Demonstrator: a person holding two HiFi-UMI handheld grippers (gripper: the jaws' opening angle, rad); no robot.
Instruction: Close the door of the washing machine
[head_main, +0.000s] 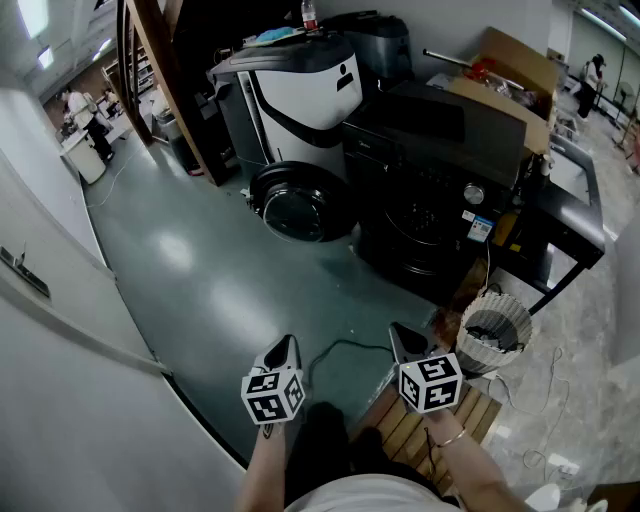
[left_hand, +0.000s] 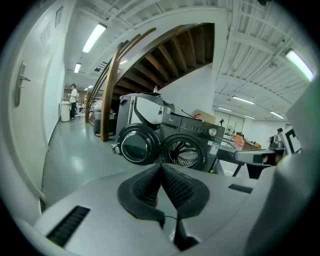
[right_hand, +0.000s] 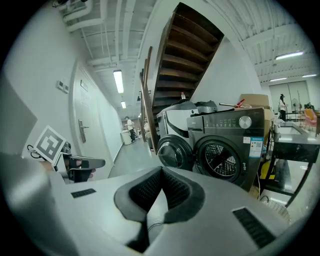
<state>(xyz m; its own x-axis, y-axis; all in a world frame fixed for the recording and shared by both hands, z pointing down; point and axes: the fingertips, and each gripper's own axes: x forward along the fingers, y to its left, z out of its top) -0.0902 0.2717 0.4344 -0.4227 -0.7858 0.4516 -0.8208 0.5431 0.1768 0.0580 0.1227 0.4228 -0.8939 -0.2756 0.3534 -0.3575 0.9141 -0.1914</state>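
A dark grey front-loading washing machine (head_main: 432, 175) stands across the floor from me, its round door (head_main: 296, 205) swung wide open to its left. In the left gripper view the door (left_hand: 135, 145) and the open drum (left_hand: 184, 151) lie straight ahead. The right gripper view has the door (right_hand: 173, 153) and the drum (right_hand: 222, 158) too. My left gripper (head_main: 284, 349) and right gripper (head_main: 403, 339) are held low near my body, well short of the machine. Both are shut with nothing between the jaws.
A white and black appliance (head_main: 300, 85) stands behind the door, beside a wooden stair beam (head_main: 170, 75). A cardboard box (head_main: 505, 80) sits on the washer's right. A woven basket (head_main: 493, 330), a black table (head_main: 570, 215) and a floor cable (head_main: 340, 350) lie to the right. White doors (head_main: 60, 300) line the left.
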